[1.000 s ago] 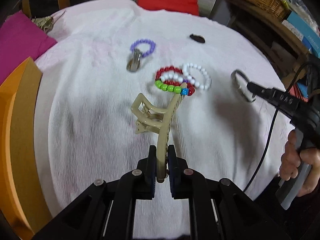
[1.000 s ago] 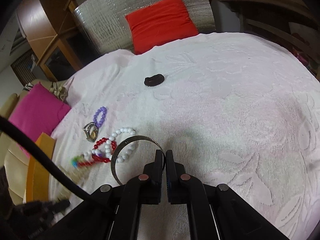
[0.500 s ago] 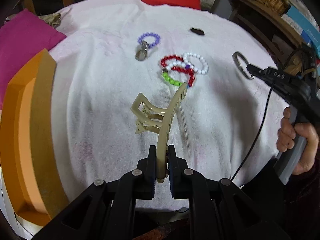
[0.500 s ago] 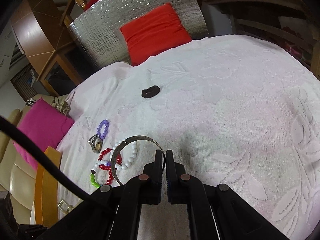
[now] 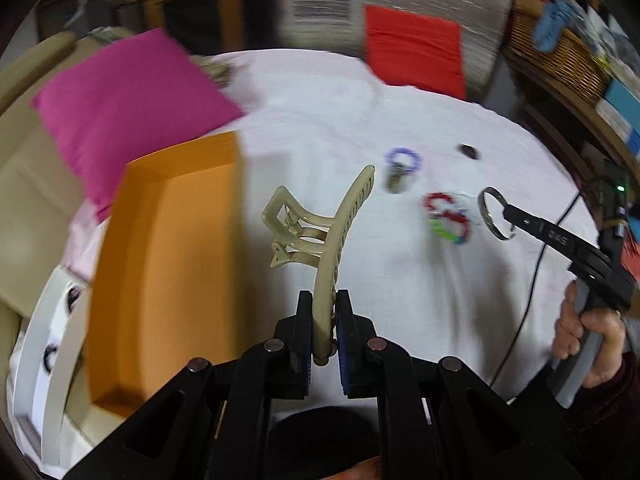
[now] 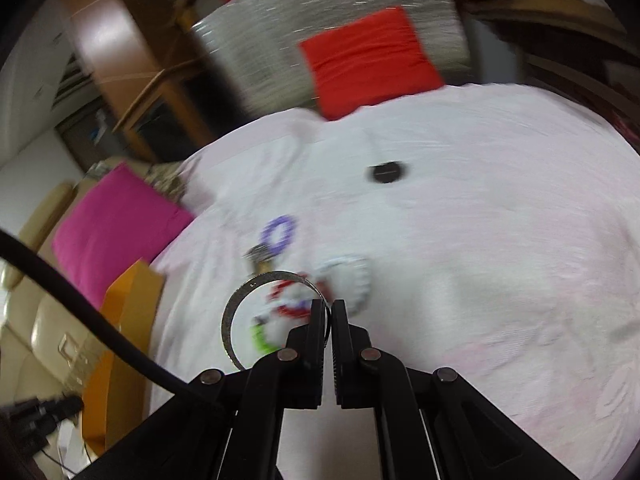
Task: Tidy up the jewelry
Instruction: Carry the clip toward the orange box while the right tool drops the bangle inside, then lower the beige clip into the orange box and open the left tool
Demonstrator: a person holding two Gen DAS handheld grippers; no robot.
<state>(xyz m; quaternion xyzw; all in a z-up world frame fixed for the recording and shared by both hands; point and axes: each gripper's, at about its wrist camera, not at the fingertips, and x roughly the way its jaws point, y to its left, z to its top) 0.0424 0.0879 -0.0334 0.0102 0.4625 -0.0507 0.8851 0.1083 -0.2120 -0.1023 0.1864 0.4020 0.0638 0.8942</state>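
Observation:
My left gripper (image 5: 323, 300) is shut on a beige claw hair clip (image 5: 320, 232), held in the air over the white cloth beside an open orange box (image 5: 160, 264). My right gripper (image 6: 329, 308) is shut on a thin silver bangle (image 6: 240, 304), also lifted; the bangle (image 5: 493, 213) and the right gripper (image 5: 509, 216) show at the right of the left wrist view. On the cloth lie a purple bead bracelet (image 5: 402, 158) with a metal piece (image 5: 396, 180), tangled red, white and green bead bracelets (image 5: 448, 218), and a small dark item (image 5: 468, 151).
A pink cushion (image 5: 128, 108) lies behind the orange box at the left. A red cushion (image 5: 416, 52) leans on a silver seat back. A wicker basket (image 5: 560, 52) stands on shelves at the right. A black cable (image 6: 100, 328) crosses the right wrist view. A hand (image 5: 592, 340) holds the right gripper's handle.
Both grippers rose and swung left with the clip and the bangle. The orange box came well into the left wrist view, and the bead bracelets slid to the right there.

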